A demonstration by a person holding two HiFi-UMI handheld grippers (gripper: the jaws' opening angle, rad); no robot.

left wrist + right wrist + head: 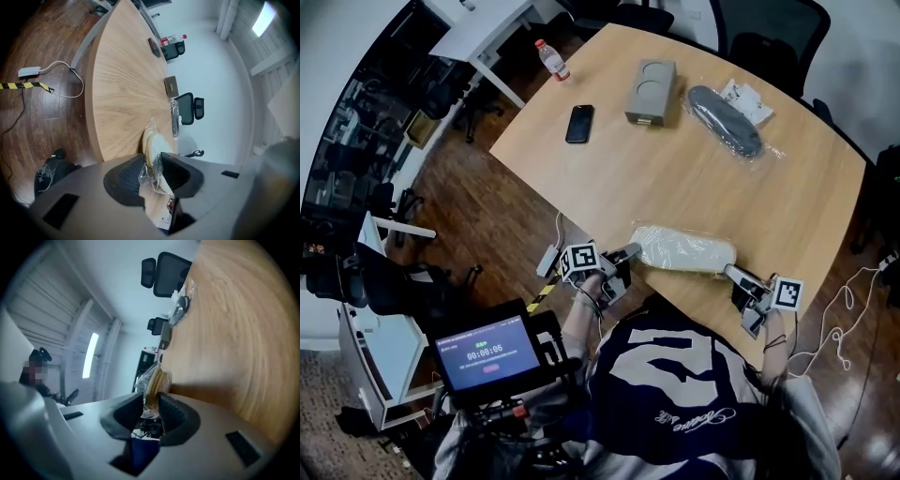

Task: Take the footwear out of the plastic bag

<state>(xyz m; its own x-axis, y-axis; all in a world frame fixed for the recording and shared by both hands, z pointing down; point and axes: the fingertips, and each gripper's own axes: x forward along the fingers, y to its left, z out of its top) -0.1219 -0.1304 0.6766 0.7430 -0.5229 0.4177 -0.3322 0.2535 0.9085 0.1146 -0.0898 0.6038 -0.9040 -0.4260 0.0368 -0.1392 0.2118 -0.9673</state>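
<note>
Plastic bag (pixel 682 249) seemingly pinched by both tools (pixel 628 257) (pixel 734 275)

A pale wooden table (pixel 703 178) with a curved edge stands on a dark wood-plank floor (pixel 520 220). A white desk (pixel 483 33) and black office chairs (pixel 773 37) stand beyond it. The wall (pixel 211 65) is white, and a bright ceiling light (pixel 263 19) shines overhead.

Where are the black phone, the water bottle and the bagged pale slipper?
black phone (pixel 579 123), head view, middle of its flat top.
water bottle (pixel 553 62), head view, middle of its clear body.
bagged pale slipper (pixel 684 249), head view, middle of the slipper's top.
</note>
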